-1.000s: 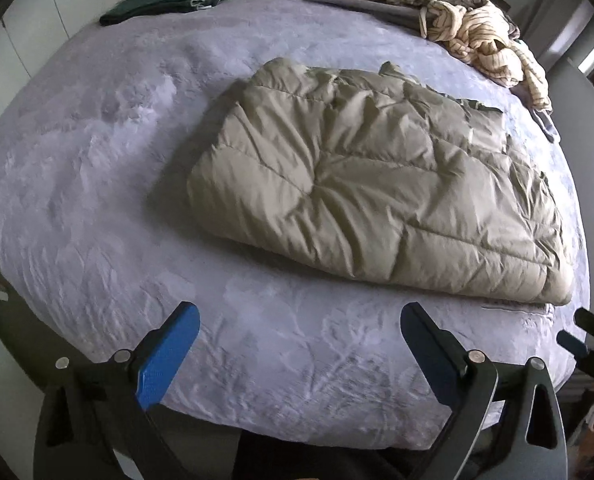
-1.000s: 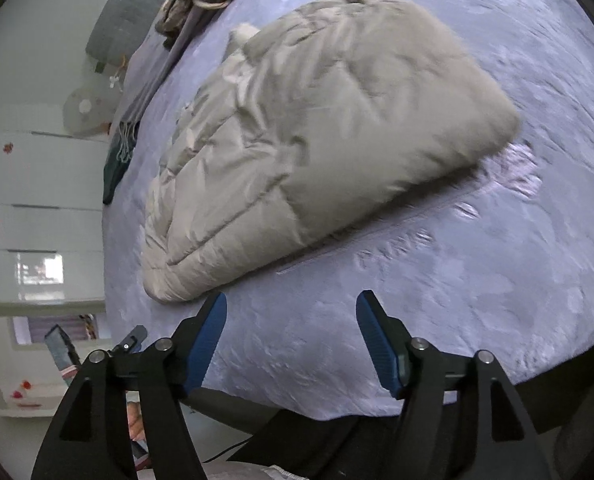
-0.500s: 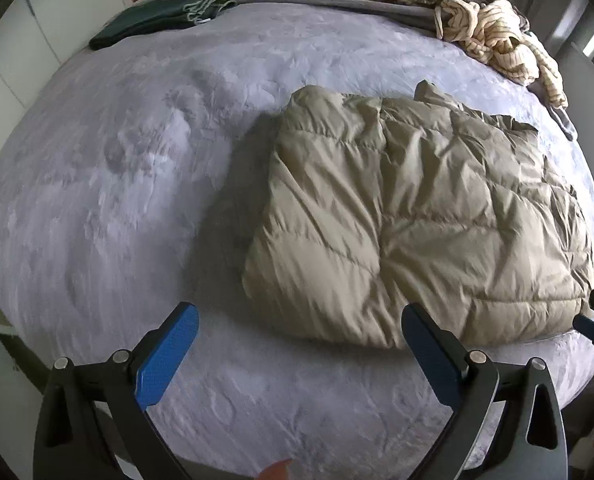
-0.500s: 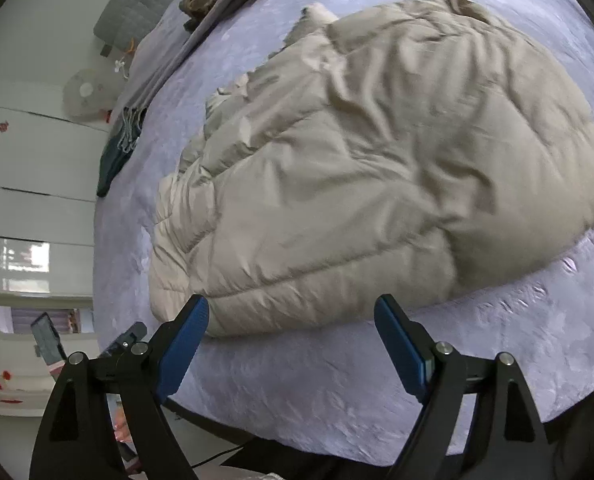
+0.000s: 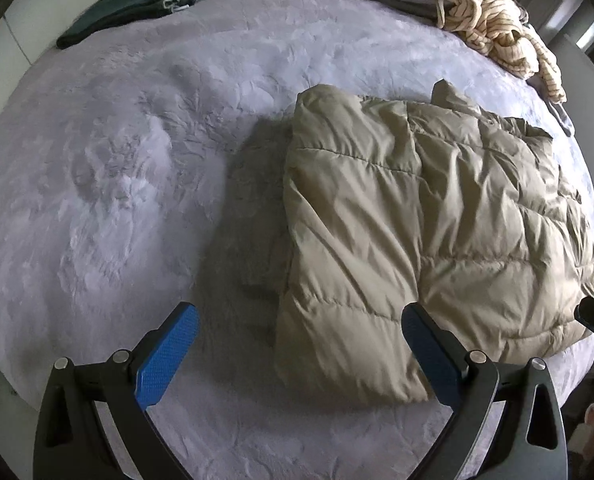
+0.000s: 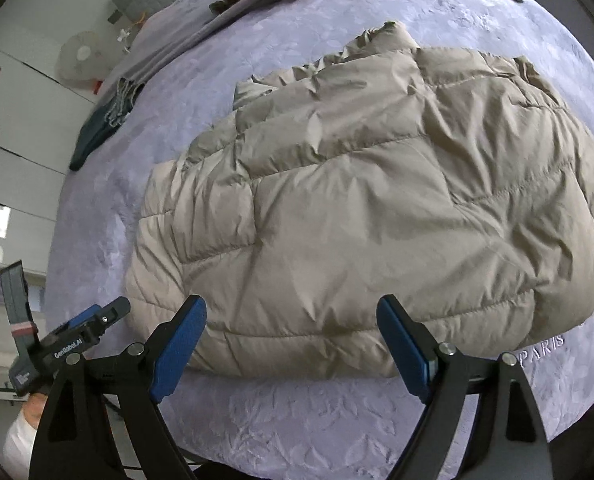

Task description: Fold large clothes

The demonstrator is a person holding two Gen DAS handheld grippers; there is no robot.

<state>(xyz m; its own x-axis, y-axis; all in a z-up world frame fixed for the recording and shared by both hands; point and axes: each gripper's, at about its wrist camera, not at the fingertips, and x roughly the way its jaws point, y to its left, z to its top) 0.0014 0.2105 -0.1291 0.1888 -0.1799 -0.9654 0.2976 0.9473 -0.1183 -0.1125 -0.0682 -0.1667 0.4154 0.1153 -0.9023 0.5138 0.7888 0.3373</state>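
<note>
Both tools have moved closer to the jacket since a second ago. I see one lavender bed (image 5: 145, 184), plush and embossed. One beige quilted puffer jacket (image 5: 429, 232) lies folded on it, puffy and creased, toward the near edge. One striped clothes heap (image 5: 501, 28) and one dark green folded cloth (image 5: 133, 12) sit at the far side. Left tool (image 5: 297, 354) and right tool (image 6: 291, 346): jaws wide apart, gripping nothing.
</note>
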